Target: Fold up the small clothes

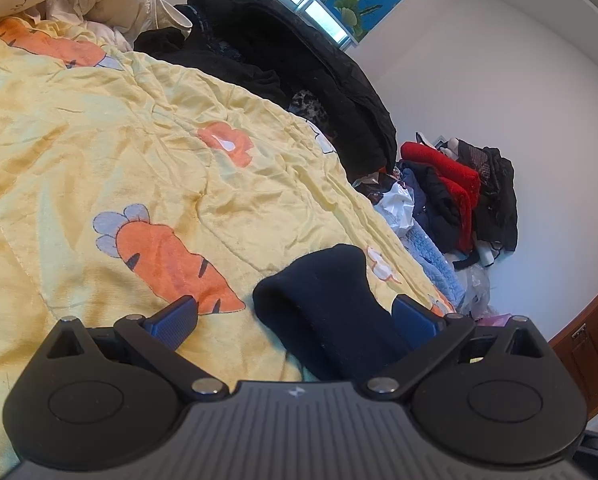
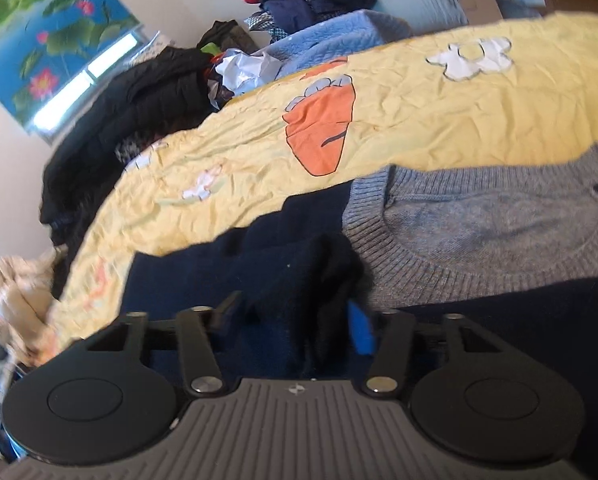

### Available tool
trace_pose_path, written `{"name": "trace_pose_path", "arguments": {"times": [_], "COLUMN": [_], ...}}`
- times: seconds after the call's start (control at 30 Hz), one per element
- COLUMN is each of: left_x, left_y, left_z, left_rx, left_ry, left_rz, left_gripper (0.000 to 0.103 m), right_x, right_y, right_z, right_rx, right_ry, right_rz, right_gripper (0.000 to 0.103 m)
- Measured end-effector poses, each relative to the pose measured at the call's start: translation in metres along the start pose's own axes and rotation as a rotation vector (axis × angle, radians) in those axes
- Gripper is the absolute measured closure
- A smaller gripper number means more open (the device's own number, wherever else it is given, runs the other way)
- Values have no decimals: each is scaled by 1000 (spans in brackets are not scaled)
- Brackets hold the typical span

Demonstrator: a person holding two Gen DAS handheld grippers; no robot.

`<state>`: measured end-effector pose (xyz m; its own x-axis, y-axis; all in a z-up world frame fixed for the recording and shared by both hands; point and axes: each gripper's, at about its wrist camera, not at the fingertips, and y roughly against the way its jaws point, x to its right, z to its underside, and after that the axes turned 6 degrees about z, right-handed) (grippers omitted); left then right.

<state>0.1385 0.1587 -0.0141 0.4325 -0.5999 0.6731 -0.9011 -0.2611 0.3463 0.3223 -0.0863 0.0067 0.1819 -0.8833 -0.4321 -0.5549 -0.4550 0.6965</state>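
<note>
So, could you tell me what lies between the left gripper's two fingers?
In the left wrist view, a folded dark navy sleeve lies between the open left gripper's fingers, nearer the right one, on the yellow carrot-print bedspread.

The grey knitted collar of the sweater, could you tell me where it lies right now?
In the right wrist view, the grey collar lies right of centre on the yellow carrot-print quilt, just beyond and right of the right gripper, which pinches the navy fabric.

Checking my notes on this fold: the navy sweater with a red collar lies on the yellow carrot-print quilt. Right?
Not quite. The collar is grey, not red, as the right wrist view shows. The rest stands: the navy sweater lies on the yellow carrot-print quilt.
</note>
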Motion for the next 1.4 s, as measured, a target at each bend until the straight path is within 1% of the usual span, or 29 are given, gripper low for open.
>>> {"name": "trace_pose_path", "arguments": {"times": [0.03,0.07,0.13,0.3,0.4,0.53,0.77,0.93,1.4], "left_x": [0,1,1,4,5,6,8,11,14], "left_y": [0,-1,-1,-1,-1,-1,-1,0,1], "left_z": [0,0,0,0,1,1,2,3,3], "left_rx": [0,1,1,-1,0,0,3,7,12], "left_ry": [-2,-4,-9,-27,-37,-49,-63,-77,-98], "left_rz": [0,1,3,9,12,15,16,18,19], "left_gripper": [0,0,0,0,0,0,0,0,0], "right_x": [0,1,1,8,19,46,101,131,171], "right_y": [0,1,9,32,47,66,100,117,137], "right_z": [1,1,2,-2,-4,-3,4,9,23], "right_rx": [-2,3,38,76,96,118,151,166,170], "right_ry": [10,13,17,15,30,22,-44,-79,-113], "right_rz": [3,2,-19,-67,-42,-1,59,89,140], "right_gripper": [77,82,84,84,84,84,84,84,84]}}
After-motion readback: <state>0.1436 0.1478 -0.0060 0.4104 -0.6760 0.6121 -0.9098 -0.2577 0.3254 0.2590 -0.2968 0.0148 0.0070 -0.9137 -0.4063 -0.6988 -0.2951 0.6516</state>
